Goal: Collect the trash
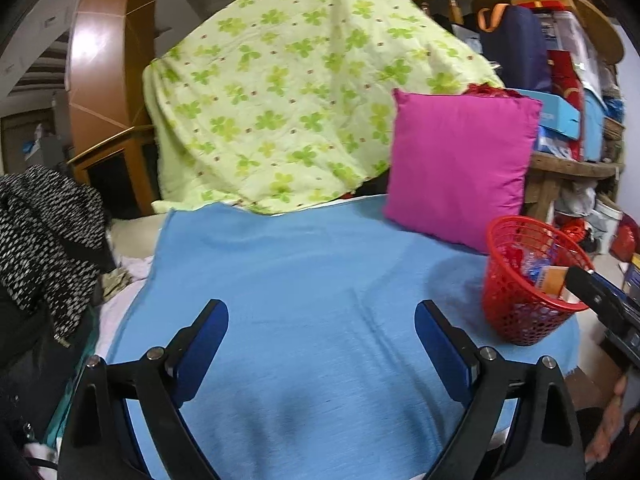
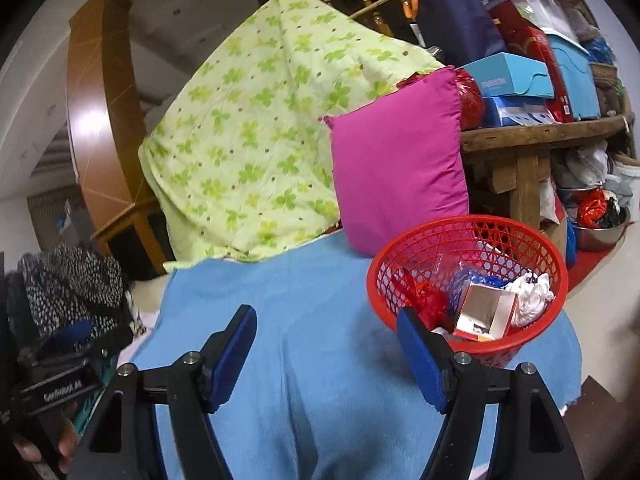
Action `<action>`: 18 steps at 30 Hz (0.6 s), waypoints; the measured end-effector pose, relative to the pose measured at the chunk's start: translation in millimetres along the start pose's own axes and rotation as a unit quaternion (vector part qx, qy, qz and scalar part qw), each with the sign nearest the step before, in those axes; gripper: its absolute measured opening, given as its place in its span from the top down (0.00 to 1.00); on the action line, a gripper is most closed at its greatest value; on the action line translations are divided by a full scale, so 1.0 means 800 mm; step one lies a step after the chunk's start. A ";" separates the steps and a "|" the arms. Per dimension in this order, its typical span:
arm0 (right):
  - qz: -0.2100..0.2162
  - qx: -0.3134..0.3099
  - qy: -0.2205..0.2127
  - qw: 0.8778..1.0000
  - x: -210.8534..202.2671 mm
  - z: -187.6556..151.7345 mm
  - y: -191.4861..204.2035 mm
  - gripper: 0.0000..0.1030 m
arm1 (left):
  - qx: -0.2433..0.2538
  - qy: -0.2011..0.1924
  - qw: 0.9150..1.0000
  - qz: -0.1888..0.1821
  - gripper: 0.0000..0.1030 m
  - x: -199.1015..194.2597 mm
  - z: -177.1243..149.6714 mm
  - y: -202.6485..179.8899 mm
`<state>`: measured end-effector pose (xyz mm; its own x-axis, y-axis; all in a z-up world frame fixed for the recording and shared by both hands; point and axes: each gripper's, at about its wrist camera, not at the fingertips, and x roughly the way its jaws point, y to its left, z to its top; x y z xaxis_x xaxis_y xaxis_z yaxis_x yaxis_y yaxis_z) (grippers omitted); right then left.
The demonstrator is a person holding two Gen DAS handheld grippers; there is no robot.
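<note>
Both grippers hang spread and empty over a blue cloth (image 1: 304, 280): the left gripper (image 1: 322, 320) mid-cloth, the right gripper (image 2: 326, 328) just beside a red mesh basket (image 2: 468, 240) at the cloth's right edge, holding a small carton (image 2: 484, 312), crumpled white paper (image 2: 530, 298) and wrappers. A magenta cushion (image 2: 400, 184) stands behind.

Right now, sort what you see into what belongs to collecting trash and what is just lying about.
Job:
- red plastic mesh basket
- small open cardboard box
- crumpled white tissue
- red and blue wrappers

Lying about:
- magenta square cushion
- green clover-print quilt
- blue cloth
- black-and-white speckled garment
</note>
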<state>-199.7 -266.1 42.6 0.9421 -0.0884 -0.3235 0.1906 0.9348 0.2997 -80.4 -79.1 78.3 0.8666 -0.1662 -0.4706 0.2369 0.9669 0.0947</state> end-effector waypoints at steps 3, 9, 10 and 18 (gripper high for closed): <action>0.000 -0.006 0.000 1.000 -0.008 0.002 0.012 0.27 | -0.012 0.002 1.000 0.020 0.08 -0.004 -0.003 0.014; -0.015 -0.026 -0.002 1.000 -0.022 0.015 0.035 0.27 | -0.026 0.007 0.998 0.064 0.07 -0.013 -0.006 0.034; -0.016 -0.027 -0.003 1.000 -0.025 0.016 0.037 0.27 | -0.025 0.006 0.997 0.070 0.07 -0.015 -0.006 0.036; -0.044 -0.035 -0.002 0.998 -0.046 0.027 0.043 0.26 | -0.034 0.003 0.996 0.087 0.07 -0.033 -0.005 0.043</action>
<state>-222.0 -238.1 84.3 0.9240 -0.1718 -0.3416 0.2524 0.9451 0.2074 -97.1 -40.6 90.4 0.8891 0.0049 -0.4576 0.0537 0.9919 0.1151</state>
